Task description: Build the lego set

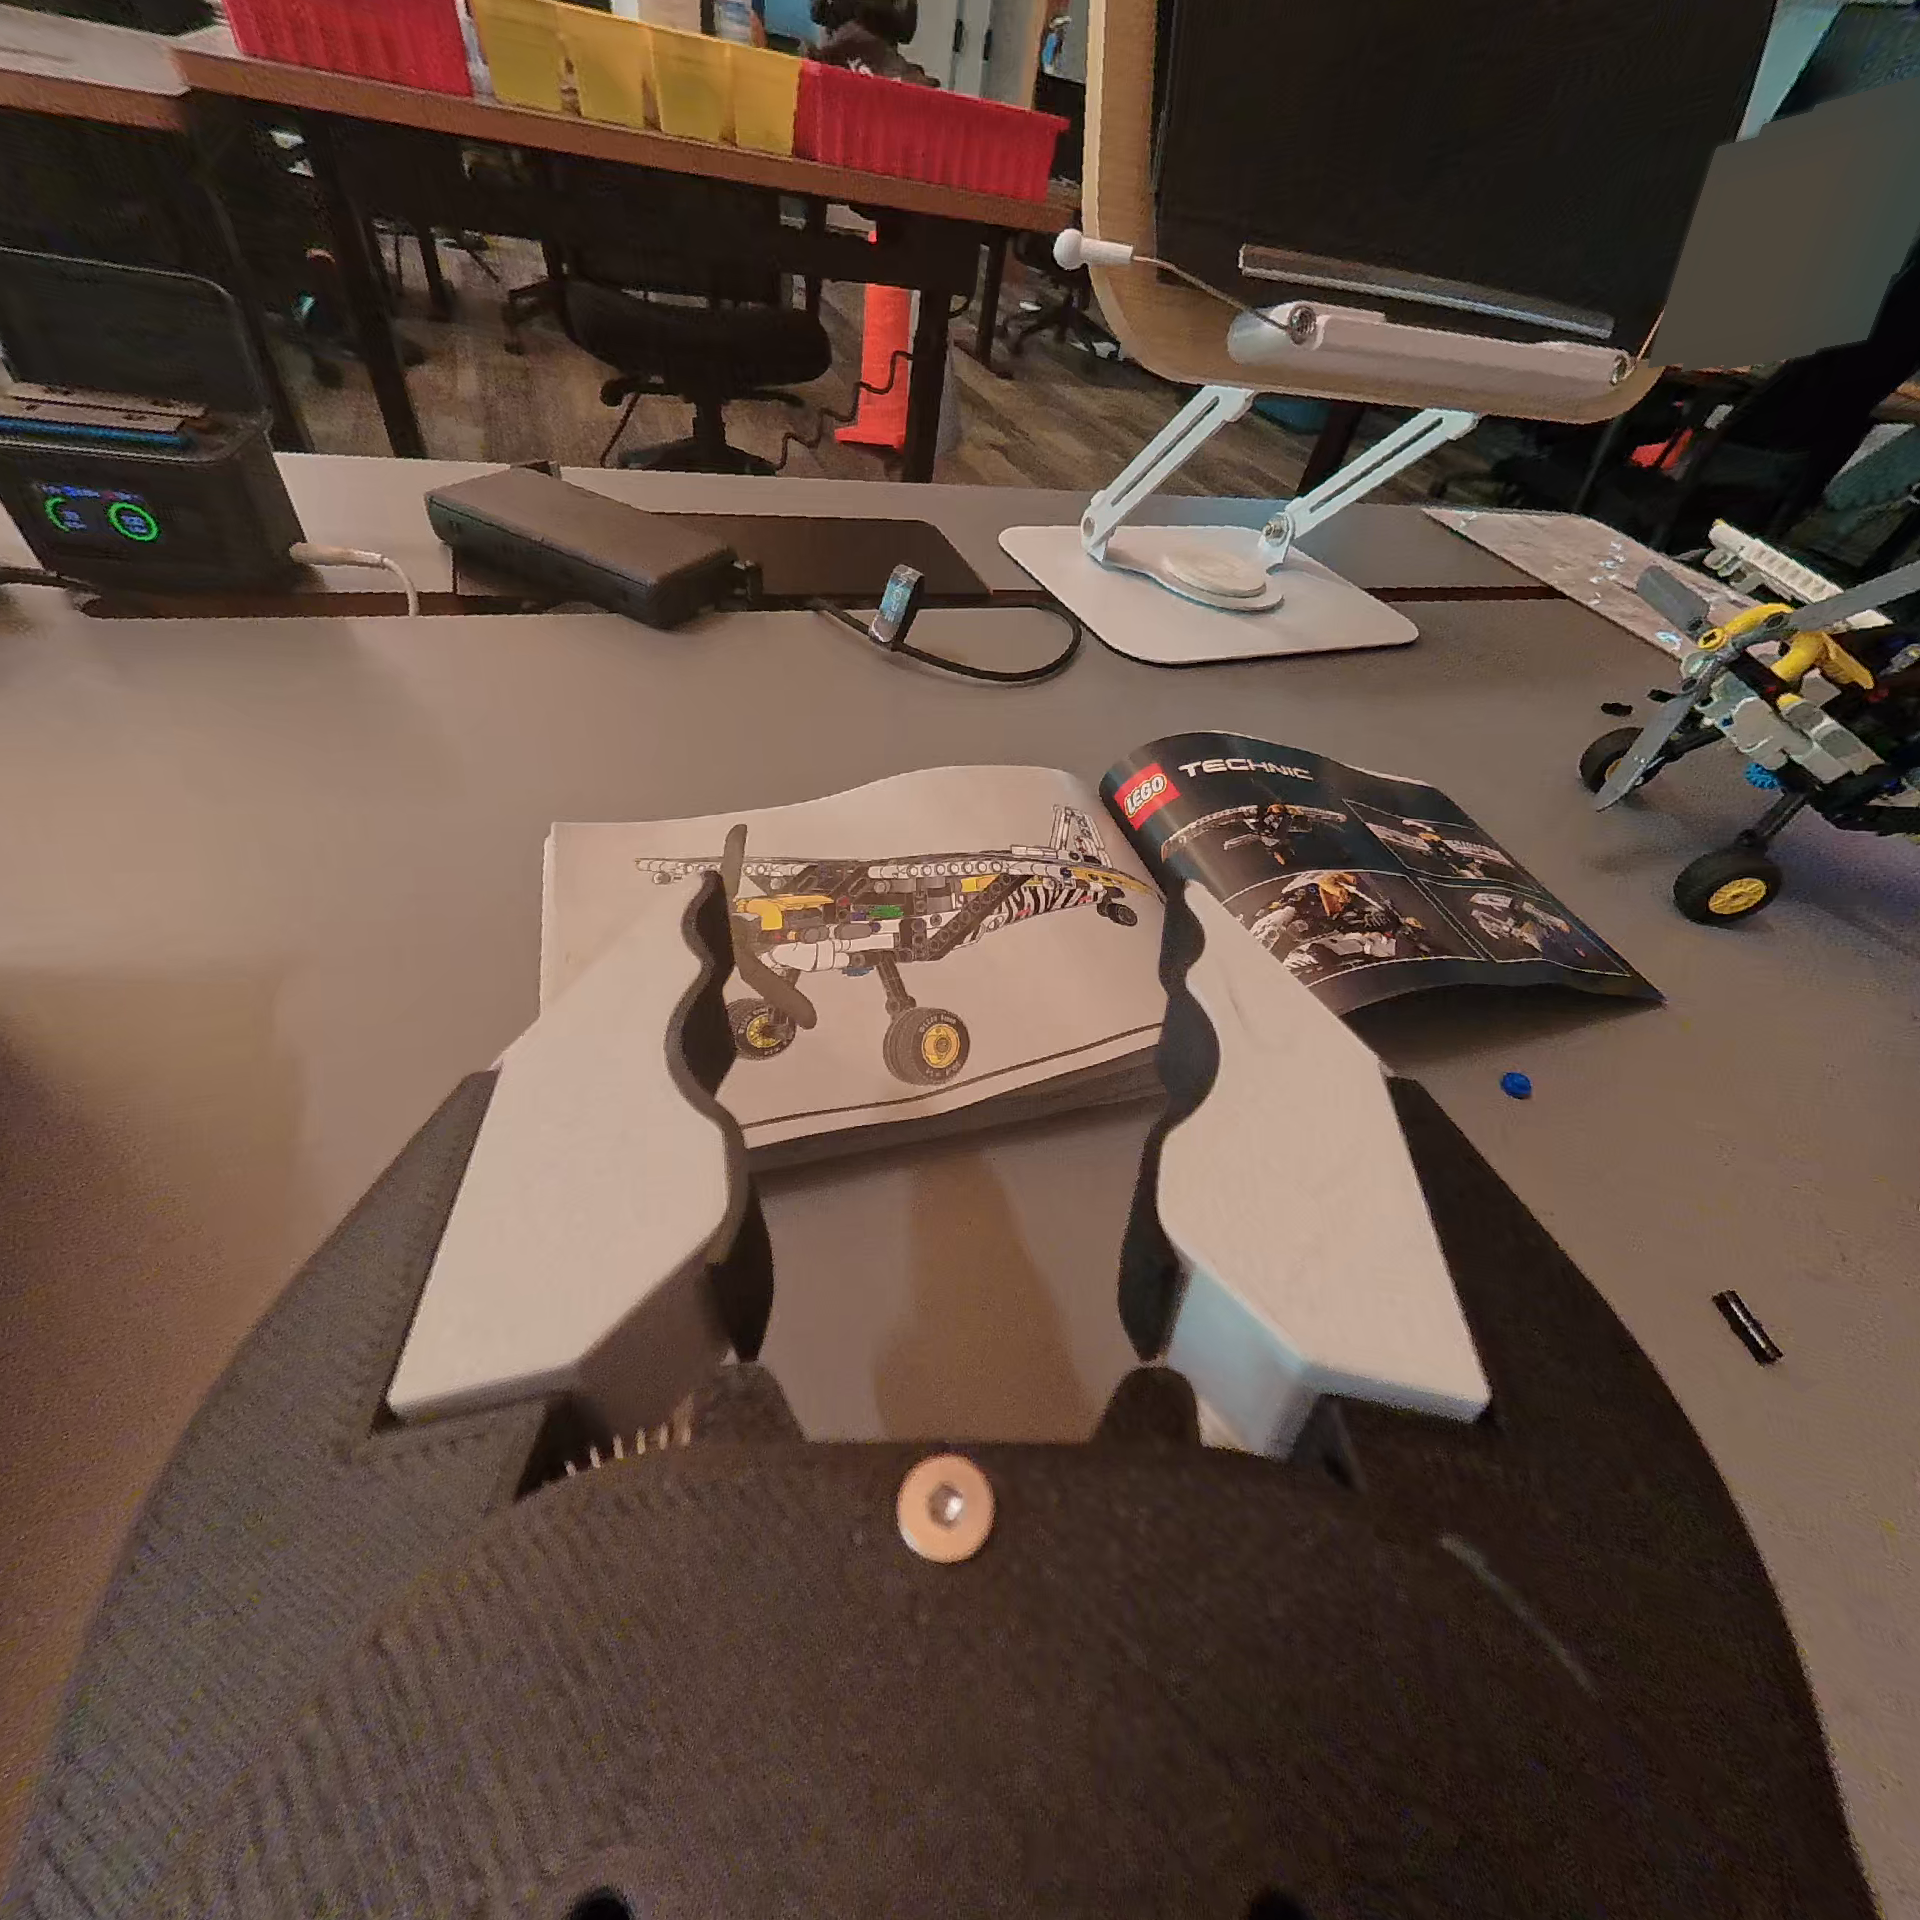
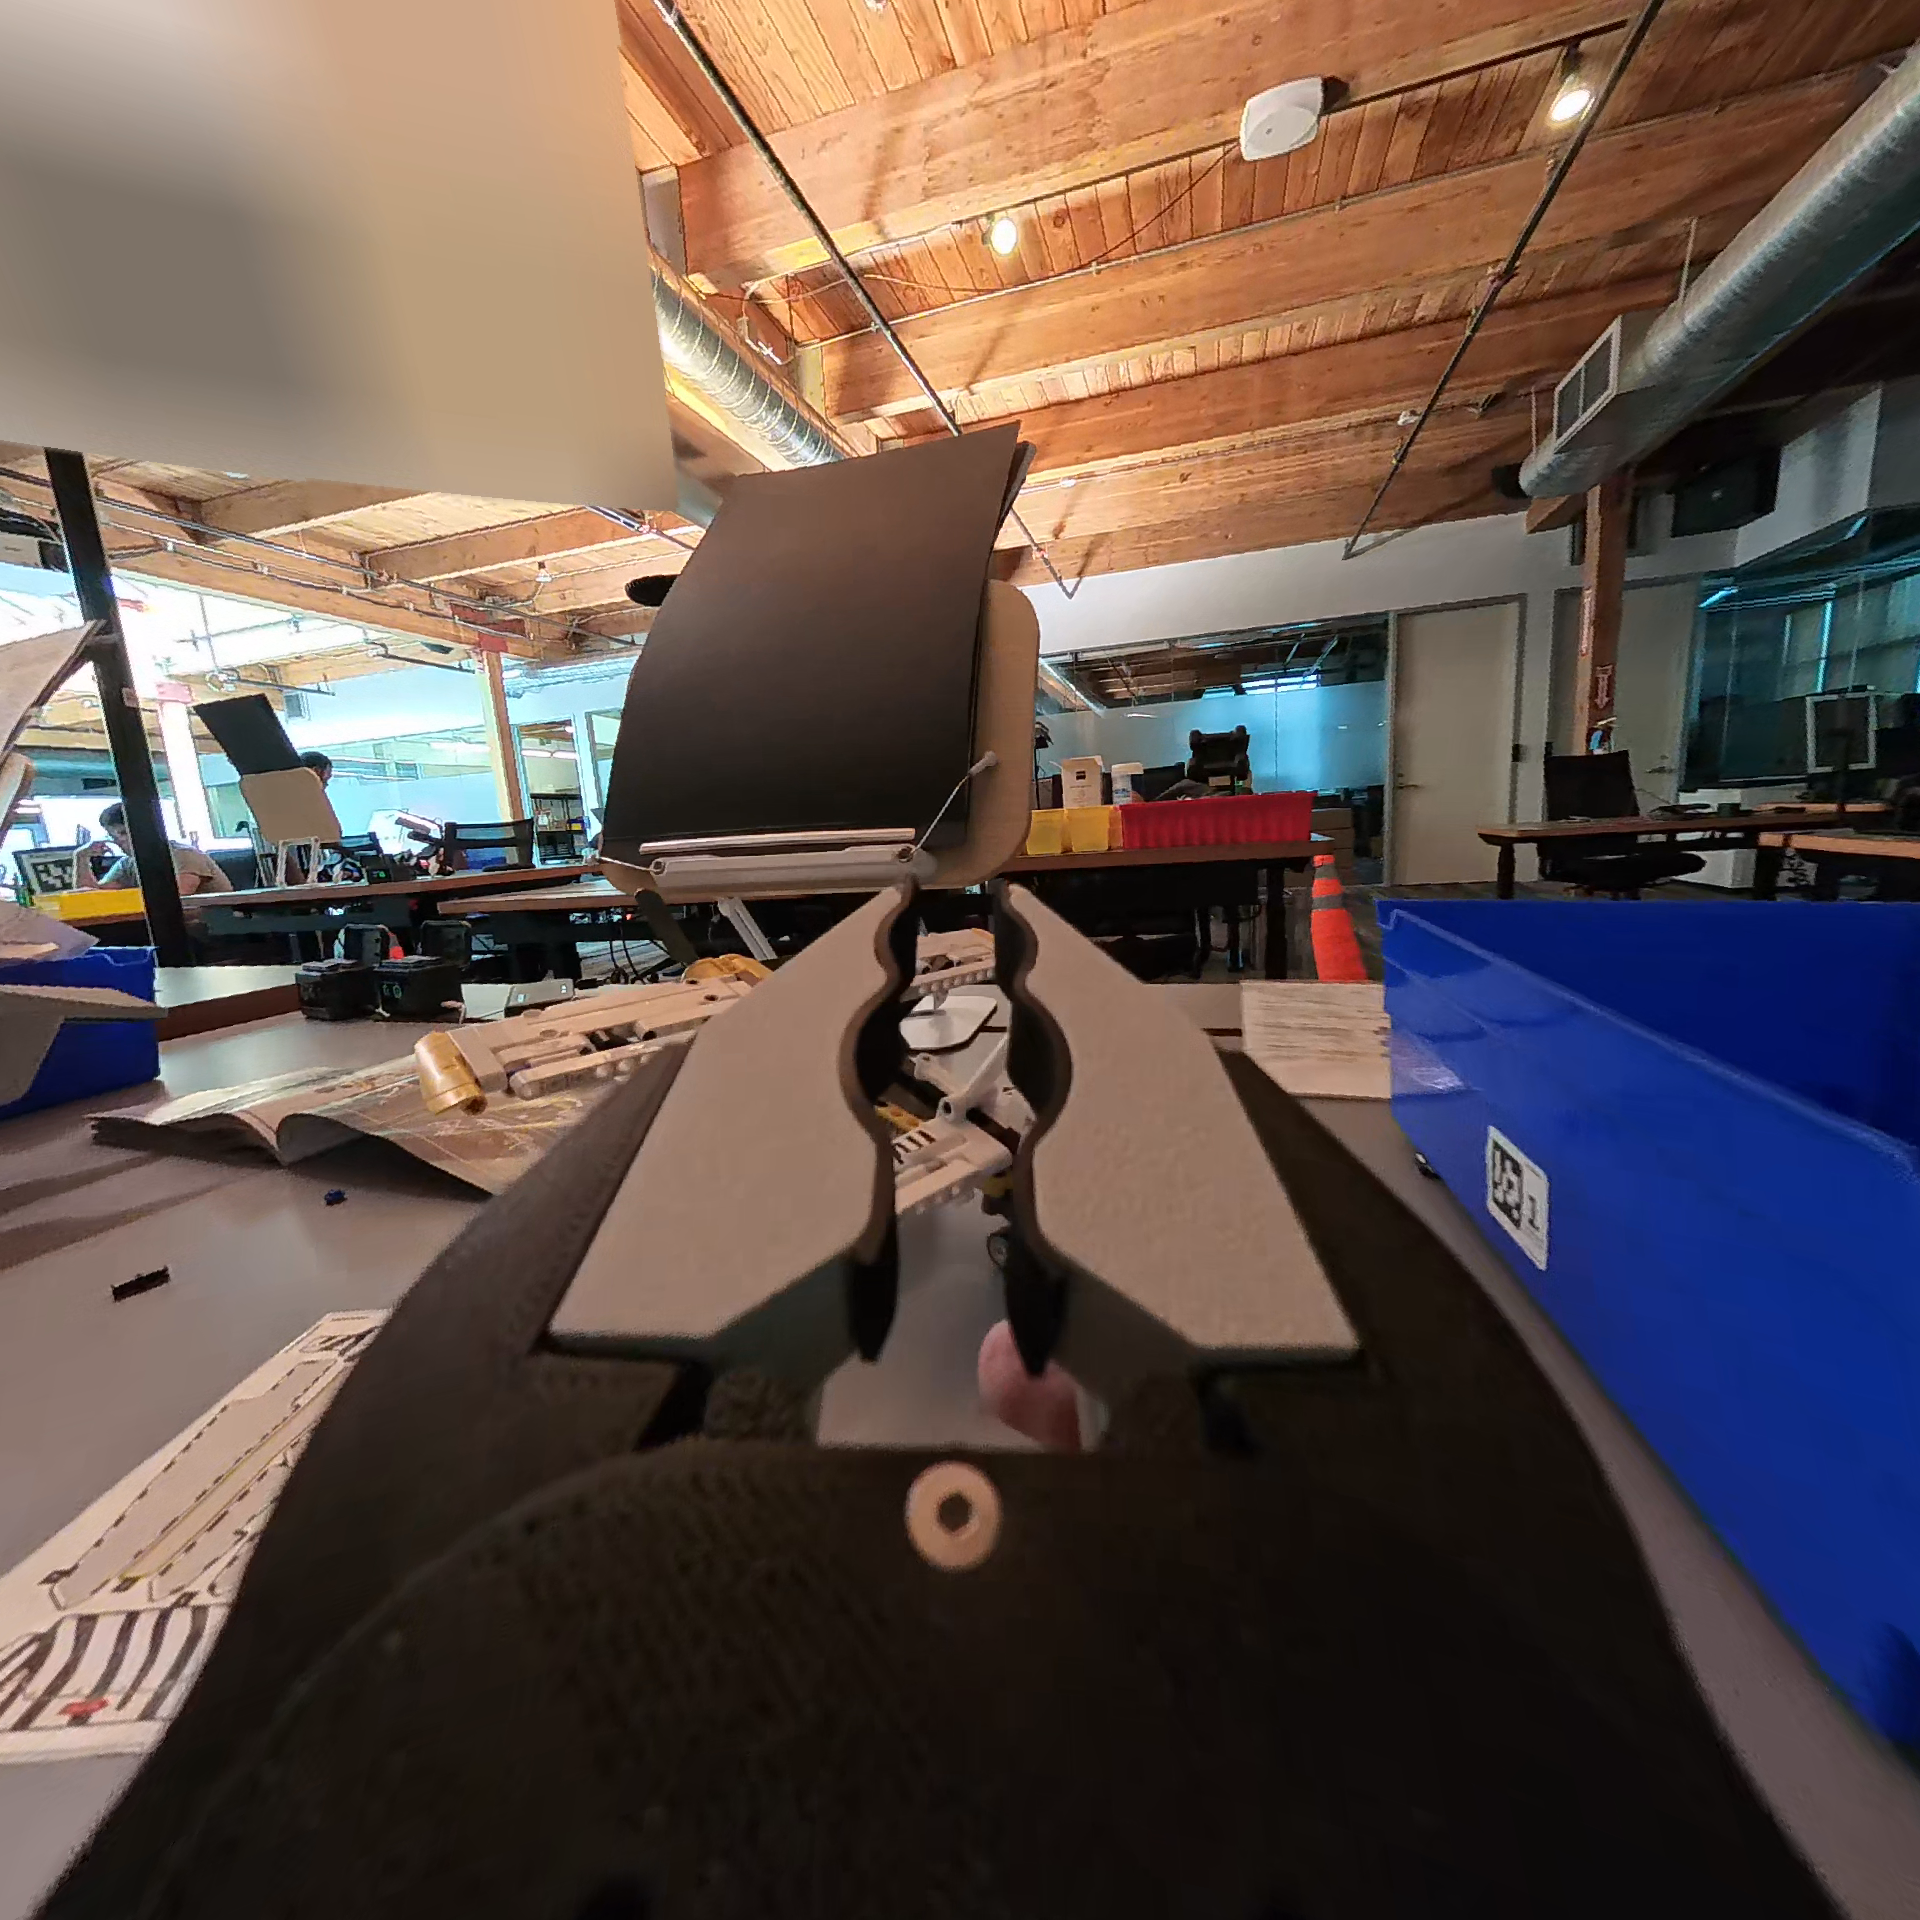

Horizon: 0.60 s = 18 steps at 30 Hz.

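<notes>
**Two grippers over a grey table, plane model half hidden**

Grey tabletop [image 1: 312, 790] is filling most of the left wrist view, with an open instruction booklet [image 1: 935, 935] lying at the centre of the frame, its page showing a drawing of a plane. At the right edge the lego plane [image 1: 1766, 727] is standing on its yellow-hubbed wheels, well apart from the booklet. A small blue piece [image 1: 1516, 1085] and a short black piece [image 1: 1752, 1327] are lying loose at the lower right. In the upper right a dark board on a white stand [image 1: 1226, 582] is leaning over the table.

The left gripper [image 1: 940, 925] is hanging above the booklet with its fingers spread wide, holding nothing.

In the right wrist view the right gripper [image 2: 954, 914] is pointing toward the model [image 2: 582, 1039], its fingers drawn close with a narrow gap at the tips; whether they are pinching any part of it, I cannot tell. A blue bin [image 2: 1662, 1195] is sitting at the right of the frame, and a sticker sheet [image 2: 125, 1621] is lying at the lower left.
</notes>
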Tool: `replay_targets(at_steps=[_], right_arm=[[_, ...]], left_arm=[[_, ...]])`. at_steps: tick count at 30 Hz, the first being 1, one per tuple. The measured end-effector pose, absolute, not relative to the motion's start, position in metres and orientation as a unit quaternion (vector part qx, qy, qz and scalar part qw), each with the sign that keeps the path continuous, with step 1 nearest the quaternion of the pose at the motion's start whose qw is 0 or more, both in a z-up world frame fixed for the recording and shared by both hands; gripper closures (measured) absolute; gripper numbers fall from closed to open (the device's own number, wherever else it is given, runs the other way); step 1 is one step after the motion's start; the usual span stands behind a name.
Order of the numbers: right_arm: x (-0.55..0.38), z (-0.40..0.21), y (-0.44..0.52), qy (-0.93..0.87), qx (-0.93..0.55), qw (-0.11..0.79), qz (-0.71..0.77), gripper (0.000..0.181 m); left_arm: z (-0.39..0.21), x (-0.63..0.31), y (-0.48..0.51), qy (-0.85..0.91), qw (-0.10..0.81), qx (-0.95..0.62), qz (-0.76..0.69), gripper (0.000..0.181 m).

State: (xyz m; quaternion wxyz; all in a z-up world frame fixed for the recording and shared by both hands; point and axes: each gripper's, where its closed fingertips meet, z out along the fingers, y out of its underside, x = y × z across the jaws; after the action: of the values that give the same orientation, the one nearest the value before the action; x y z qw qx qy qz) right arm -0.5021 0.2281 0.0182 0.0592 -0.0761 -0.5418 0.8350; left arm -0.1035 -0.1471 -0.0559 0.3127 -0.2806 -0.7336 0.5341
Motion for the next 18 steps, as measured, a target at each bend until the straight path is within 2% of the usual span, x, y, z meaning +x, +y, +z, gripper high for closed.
replay_targets(at_steps=[18], right_arm=[[-0.490, 0.015, 0.220, -0.561, -0.038, 0.078, 0.823, 0.168]], left_arm=[[-0.060, -0.109, -0.145, -0.738, 0.301, -0.299, 0.525, 0.096]])
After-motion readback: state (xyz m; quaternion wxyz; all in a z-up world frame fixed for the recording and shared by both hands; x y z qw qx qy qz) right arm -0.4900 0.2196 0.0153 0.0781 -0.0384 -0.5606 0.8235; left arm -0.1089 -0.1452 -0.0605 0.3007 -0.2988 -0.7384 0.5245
